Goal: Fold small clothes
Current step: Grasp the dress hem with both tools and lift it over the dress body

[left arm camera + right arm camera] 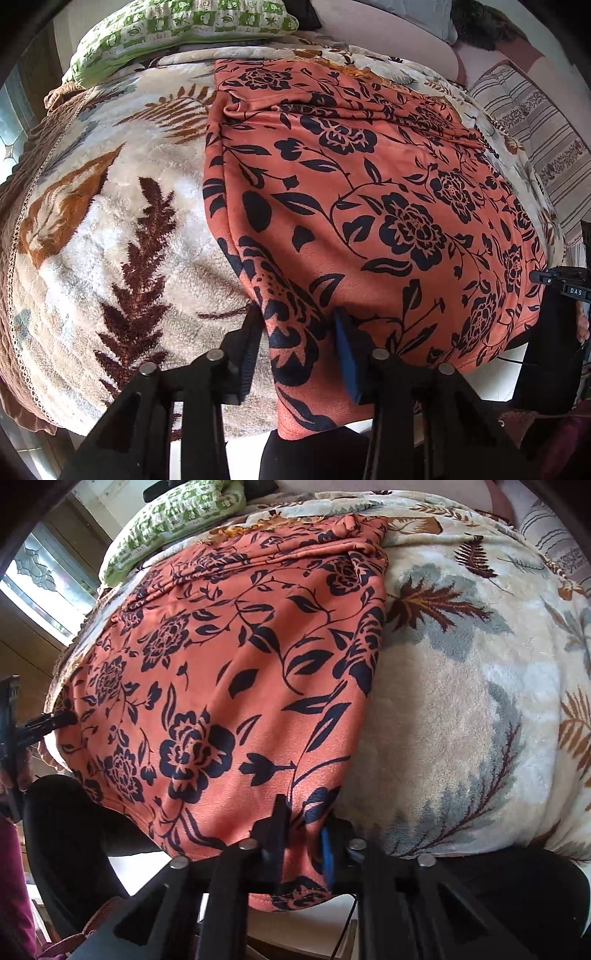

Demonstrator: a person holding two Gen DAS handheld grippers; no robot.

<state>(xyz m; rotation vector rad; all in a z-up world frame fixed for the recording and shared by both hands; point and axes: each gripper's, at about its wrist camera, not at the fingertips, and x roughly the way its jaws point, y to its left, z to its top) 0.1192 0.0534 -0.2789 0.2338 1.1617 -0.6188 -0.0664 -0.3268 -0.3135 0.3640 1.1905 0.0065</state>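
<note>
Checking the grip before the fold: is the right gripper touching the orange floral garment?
Touching. In the right wrist view, the right gripper has its jaws pinched on the near hem of the orange floral garment.

Home bedroom: fleece blanket [155,206], green pillow [177,22], window [48,579].

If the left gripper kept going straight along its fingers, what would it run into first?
The orange floral garment: its near hem already sits between the left gripper fingers. Straight on lies more of that cloth, with the leaf-patterned blanket apparently underneath; depth is hard to judge.
</note>
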